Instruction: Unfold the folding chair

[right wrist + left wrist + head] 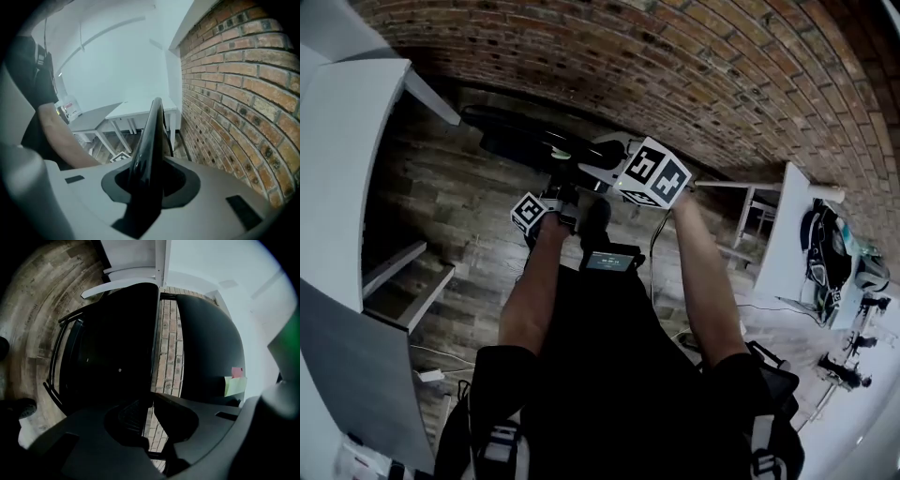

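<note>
The step in hand looks to be spreading the two halves apart. The black folding chair (525, 141) stands at 12 o'clock from the person's hands in the head view, close to the red brick wall (694, 66) on the grey wooden plank floor (459, 216). The right gripper (149, 171) pinches a glossy thin black panel of it, which rises from between the jaws toward 12 o'clock in the right gripper view. The left gripper (151, 404) has its jaws pressed together, apparently on the thin edge of the dark panel filling the 9 o'clock side of its view. A slit of brick shows between that panel and the other at 3 o'clock. To do this well, I judge that both grips should be firm and the hands should draw apart evenly, so that neither edge slips and the hinge is not twisted. In the head view the chair's long axis runs from 10 to 4 o'clock, along the wall; which end is its top I cannot tell
</note>
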Demonstrator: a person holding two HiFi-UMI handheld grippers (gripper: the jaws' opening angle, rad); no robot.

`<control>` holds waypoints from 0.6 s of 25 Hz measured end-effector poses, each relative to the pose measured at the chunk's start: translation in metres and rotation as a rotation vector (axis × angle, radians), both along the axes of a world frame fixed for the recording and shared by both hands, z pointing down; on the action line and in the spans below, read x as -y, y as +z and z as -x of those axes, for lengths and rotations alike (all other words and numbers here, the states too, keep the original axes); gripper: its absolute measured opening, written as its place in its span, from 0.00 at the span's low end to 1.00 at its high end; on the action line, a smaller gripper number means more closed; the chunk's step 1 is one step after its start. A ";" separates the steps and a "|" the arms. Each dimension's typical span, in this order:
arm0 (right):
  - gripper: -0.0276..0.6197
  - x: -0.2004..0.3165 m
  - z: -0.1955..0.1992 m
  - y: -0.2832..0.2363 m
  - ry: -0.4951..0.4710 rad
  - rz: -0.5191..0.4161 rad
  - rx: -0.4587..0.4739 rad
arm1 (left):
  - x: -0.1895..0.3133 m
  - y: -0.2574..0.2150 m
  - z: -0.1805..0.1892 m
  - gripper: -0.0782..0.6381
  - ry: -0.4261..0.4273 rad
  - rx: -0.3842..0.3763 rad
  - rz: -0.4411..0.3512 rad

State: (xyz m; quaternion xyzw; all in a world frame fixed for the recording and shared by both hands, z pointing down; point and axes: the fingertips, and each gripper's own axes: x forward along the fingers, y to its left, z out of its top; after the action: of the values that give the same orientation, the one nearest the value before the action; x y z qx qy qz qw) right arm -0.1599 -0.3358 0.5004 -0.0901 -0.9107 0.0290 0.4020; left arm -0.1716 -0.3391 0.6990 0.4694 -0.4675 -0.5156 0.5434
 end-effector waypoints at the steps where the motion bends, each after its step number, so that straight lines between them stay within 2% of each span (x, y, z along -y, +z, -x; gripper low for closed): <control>1: 0.20 -0.007 -0.001 0.000 0.007 -0.005 -0.002 | -0.005 0.000 -0.002 0.18 0.010 0.000 0.005; 15: 0.21 -0.082 -0.012 0.008 0.082 -0.019 -0.011 | -0.068 0.009 -0.014 0.19 0.083 0.018 0.051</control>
State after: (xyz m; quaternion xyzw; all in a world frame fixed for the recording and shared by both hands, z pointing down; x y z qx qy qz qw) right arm -0.1476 -0.2534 0.5086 -0.0488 -0.9116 0.0370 0.4065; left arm -0.1580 -0.2713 0.7078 0.4789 -0.4656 -0.4763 0.5719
